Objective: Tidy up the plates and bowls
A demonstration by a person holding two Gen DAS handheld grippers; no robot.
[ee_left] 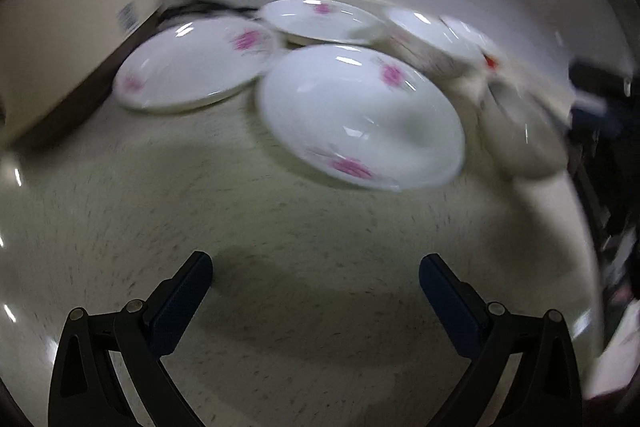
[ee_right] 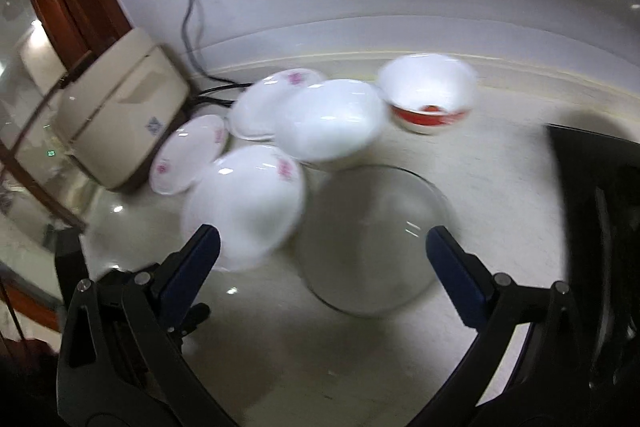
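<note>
Both the left gripper [ee_left: 316,277] and right gripper [ee_right: 323,249] are spread wide, holding nothing. White pink-flowered plates [ee_left: 362,115] sit scattered just ahead, unstacked, and the clear glass bowl [ee_right: 370,239] lies between the right fingers, probably next, though it's blurry.

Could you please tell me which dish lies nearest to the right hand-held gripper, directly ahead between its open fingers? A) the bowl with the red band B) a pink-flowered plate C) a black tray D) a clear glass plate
D: in the right wrist view the clear glass plate lies just ahead of the right hand-held gripper, whose jaws stand wide apart and empty.
</note>
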